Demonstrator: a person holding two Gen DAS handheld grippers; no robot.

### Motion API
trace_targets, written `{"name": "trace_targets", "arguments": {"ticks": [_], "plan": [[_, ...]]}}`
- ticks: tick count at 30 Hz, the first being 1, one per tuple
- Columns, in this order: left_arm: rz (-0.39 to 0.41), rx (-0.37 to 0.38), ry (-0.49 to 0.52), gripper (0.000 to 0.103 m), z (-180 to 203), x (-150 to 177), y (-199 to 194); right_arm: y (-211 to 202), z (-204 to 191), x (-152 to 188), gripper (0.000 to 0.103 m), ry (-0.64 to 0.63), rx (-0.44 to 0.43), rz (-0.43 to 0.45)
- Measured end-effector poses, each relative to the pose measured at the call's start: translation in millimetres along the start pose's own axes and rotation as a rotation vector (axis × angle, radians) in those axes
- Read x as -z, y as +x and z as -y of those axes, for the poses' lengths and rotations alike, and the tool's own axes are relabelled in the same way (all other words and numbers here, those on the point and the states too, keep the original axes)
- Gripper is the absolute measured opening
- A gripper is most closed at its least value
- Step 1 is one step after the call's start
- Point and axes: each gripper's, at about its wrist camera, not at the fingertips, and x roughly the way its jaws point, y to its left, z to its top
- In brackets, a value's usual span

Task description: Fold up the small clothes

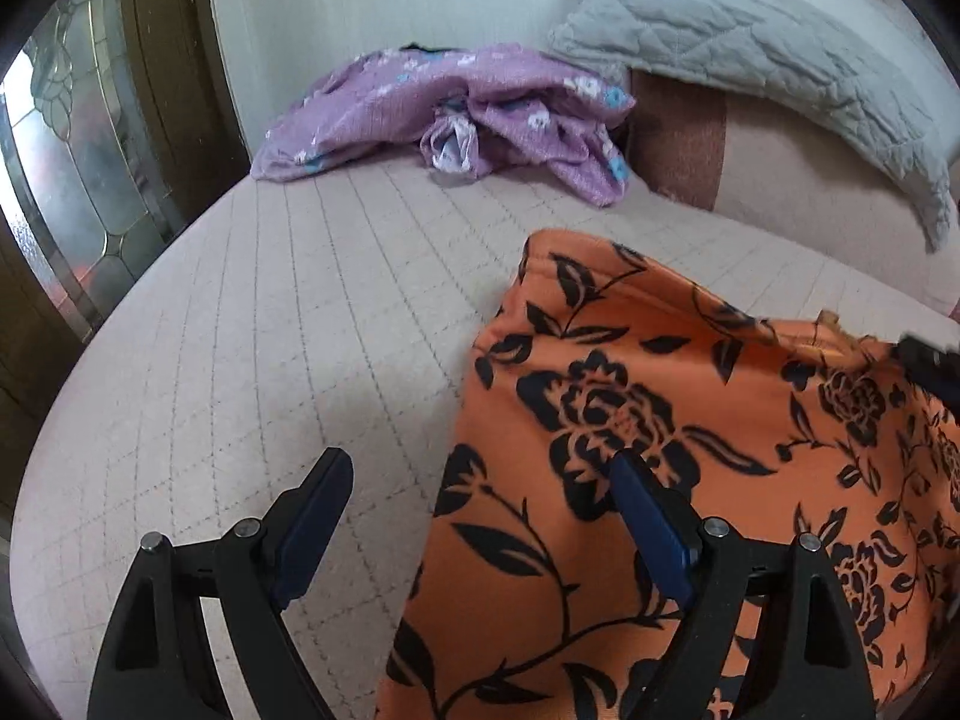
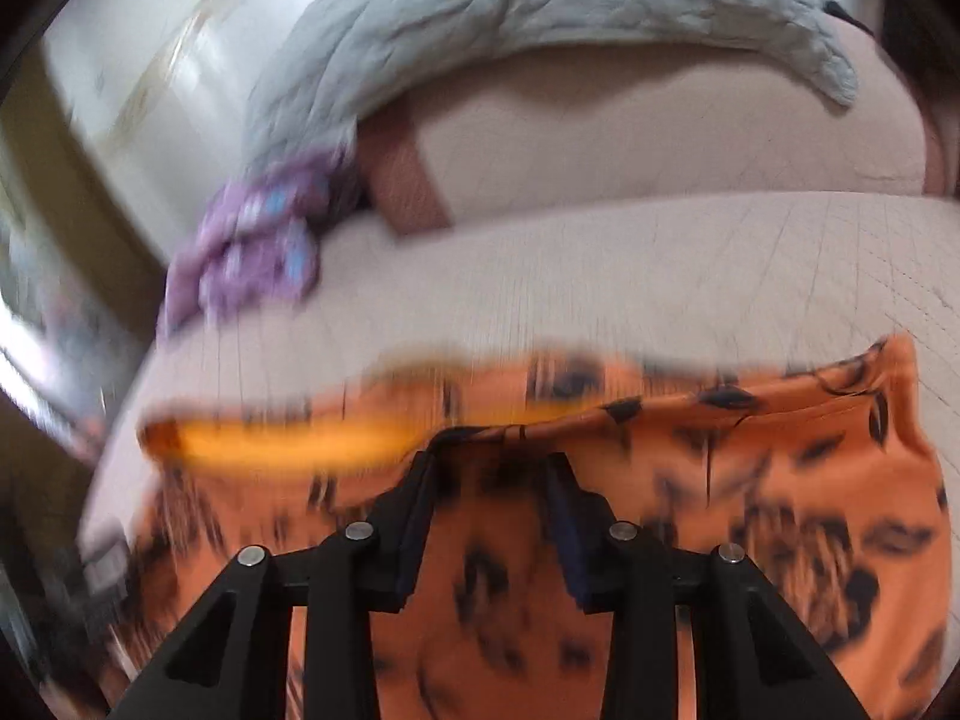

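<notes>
Glass door (image 1: 66, 192), left view only

Two garments (image 1: 690, 420) (image 1: 444, 102), one pillow (image 1: 750, 48), two grippers (image 1: 480, 516) (image 2: 489, 474)

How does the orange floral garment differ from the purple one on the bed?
The orange garment carries a large black flower-and-leaf print; the purple garment has small white and blue flowers. The orange one lies close under both tools, with one edge lifted; the purple one sits crumpled far back near the grey pillow, untouched. Both rest on the same quilted bed.
</notes>
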Motion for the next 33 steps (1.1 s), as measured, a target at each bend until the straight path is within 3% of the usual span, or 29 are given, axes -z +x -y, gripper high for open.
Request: {"name": "trace_targets", "arguments": {"ticks": [2,6,9,14,17,21,26,29,33], "plan": [[0.019,-0.037,0.024,0.088,0.5,-0.4,-3.0,-3.0,7.8,-8.2,0.039,0.053,-0.014,0.018],[-0.013,-0.071,0.000,0.088,-7.5,-1.1,2.5,-30.1,15.5,1.4,0.039,-0.002,-0.007,0.013],[-0.055,-0.093,0.018,0.089,-8.9,3.2,8.1,-67.3,30.9,20.5,0.039,-0.039,0.009,0.008],[-0.027,-0.133,0.006,0.090,-12.1,6.8,5.5,-120.6,61.9,58.3,0.039,-0.050,0.035,-0.022],[-0.034,-0.150,0.065,0.090,2.3,11.9,-1.2,-144.7,78.9,88.5,0.039,-0.056,0.037,-0.059],[0.034,-0.053,0.140,0.089,32.0,18.3,-37.8,-137.2,103.5,121.6,0.040,-0.045,0.070,-0.147],[0.002,0.194,0.289,0.089,95.8,56.0,-73.0,-148.7,118.3,112.7,0.039,0.056,0.004,-0.117],[-0.025,0.277,0.345,0.090,134.2,76.1,-76.9,-162.8,121.7,105.0,0.040,0.096,-0.040,-0.063],[-0.068,0.250,0.387,0.090,169.0,97.5,-57.9,-161.9,124.6,105.8,0.040,0.127,-0.051,-0.087]]}}
